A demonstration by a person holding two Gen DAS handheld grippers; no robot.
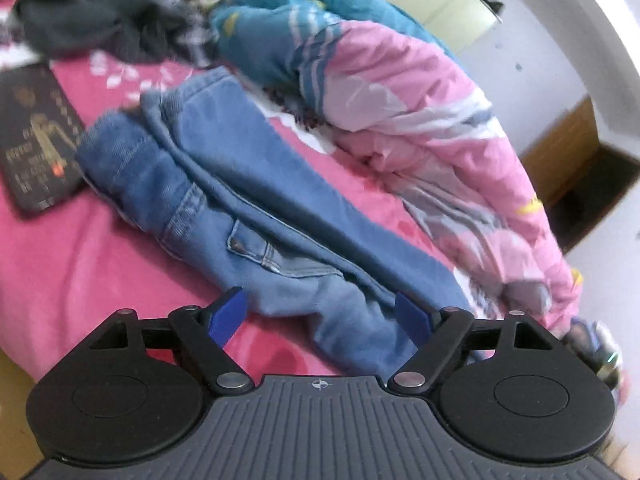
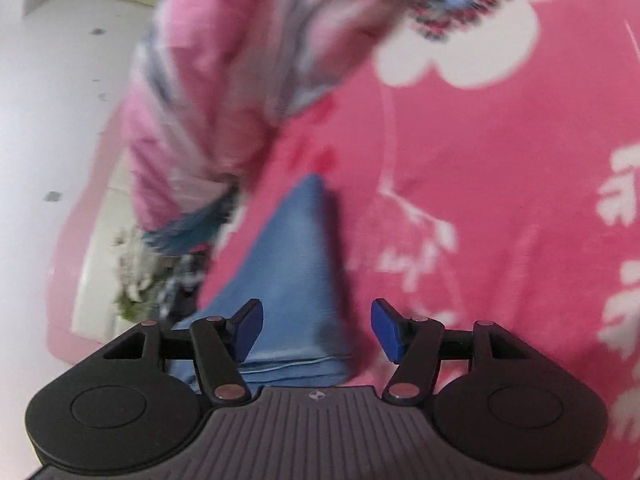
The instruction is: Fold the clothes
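Note:
Blue jeans point(image 1: 240, 168) lie folded lengthwise on the pink flowered bedsheet point(image 1: 80, 264), with the waist and a pocket toward me. My left gripper point(image 1: 320, 316) is open just above the near end of the jeans. Denim shows between its blue pads point(image 1: 226, 316), and they do not press on it. In the blurred right wrist view a tapering end of the jeans point(image 2: 296, 248) runs away from my right gripper point(image 2: 316, 328). That gripper is open. The cloth lies under the gap, closer to the left pad point(image 2: 248, 328).
A bunched pink and teal quilt point(image 1: 400, 100) lies along the right of the jeans and shows as the quilt point(image 2: 208, 80) in the right wrist view. Dark clothes point(image 1: 100, 20) are piled at the back left. A dark flat book-like item point(image 1: 36, 140) rests at the left.

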